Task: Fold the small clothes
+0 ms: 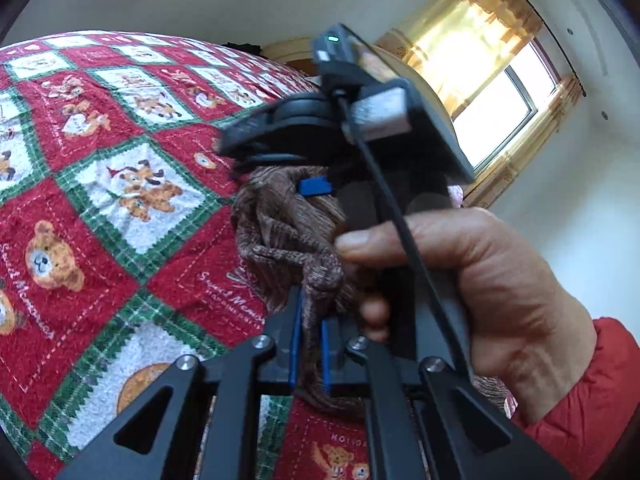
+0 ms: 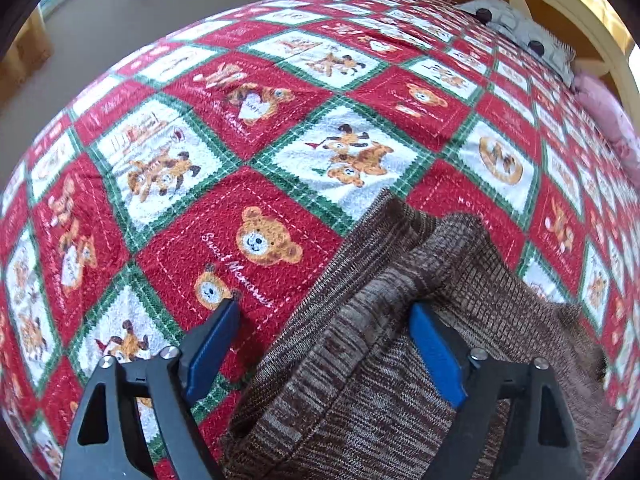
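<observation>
Mid-fold: my left tongs (image 1: 310, 344) pinch a bunched edge of the brown knit garment (image 1: 288, 236) while my right tongs (image 2: 324, 332) hang open over it.

In the right wrist view the brown knit garment (image 2: 384, 320) lies on the teddy-bear bedspread (image 2: 248, 128), lower centre to lower right of the frame, one blue pad over the knit and the other over the bedspread, neither pressing. Next, I judge, the right tongs must settle on the garment's near edge and close (cleanly, one layer only), so both can carry the fold across. In the left wrist view, the right hand (image 1: 480, 288) crowds the centre.
</observation>
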Demonstrator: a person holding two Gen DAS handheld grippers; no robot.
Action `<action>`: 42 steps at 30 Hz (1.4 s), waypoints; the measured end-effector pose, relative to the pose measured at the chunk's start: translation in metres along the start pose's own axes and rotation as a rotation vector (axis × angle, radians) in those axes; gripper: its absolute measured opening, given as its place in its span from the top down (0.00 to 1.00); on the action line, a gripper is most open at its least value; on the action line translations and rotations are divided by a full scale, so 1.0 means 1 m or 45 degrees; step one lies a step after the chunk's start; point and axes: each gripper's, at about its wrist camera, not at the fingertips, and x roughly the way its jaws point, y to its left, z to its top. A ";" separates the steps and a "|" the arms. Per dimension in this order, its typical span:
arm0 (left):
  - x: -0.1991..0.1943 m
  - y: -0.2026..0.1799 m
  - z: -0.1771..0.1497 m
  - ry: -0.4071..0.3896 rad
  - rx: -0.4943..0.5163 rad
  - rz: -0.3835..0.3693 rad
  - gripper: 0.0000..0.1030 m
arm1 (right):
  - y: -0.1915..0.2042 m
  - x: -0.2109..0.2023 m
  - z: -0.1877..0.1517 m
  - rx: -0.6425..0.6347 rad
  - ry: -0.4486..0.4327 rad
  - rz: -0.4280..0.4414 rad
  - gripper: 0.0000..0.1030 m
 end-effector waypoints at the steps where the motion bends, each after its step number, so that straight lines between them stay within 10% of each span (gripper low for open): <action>1: 0.001 -0.001 0.000 0.006 0.006 -0.005 0.93 | -0.009 -0.003 -0.001 0.029 -0.009 -0.015 0.48; 4: 0.002 -0.006 0.000 0.007 0.032 -0.017 0.93 | -0.038 -0.010 -0.005 0.149 -0.018 0.114 0.80; 13: -0.009 -0.048 0.001 -0.010 0.275 -0.035 0.93 | -0.110 -0.059 -0.043 0.501 -0.185 0.514 0.85; 32: 0.022 -0.224 -0.083 0.130 0.808 -0.366 0.93 | -0.316 -0.156 -0.183 0.666 -0.339 0.348 0.86; 42: 0.052 -0.246 -0.134 0.284 0.916 -0.305 0.93 | -0.358 -0.130 -0.239 0.768 -0.346 0.414 0.86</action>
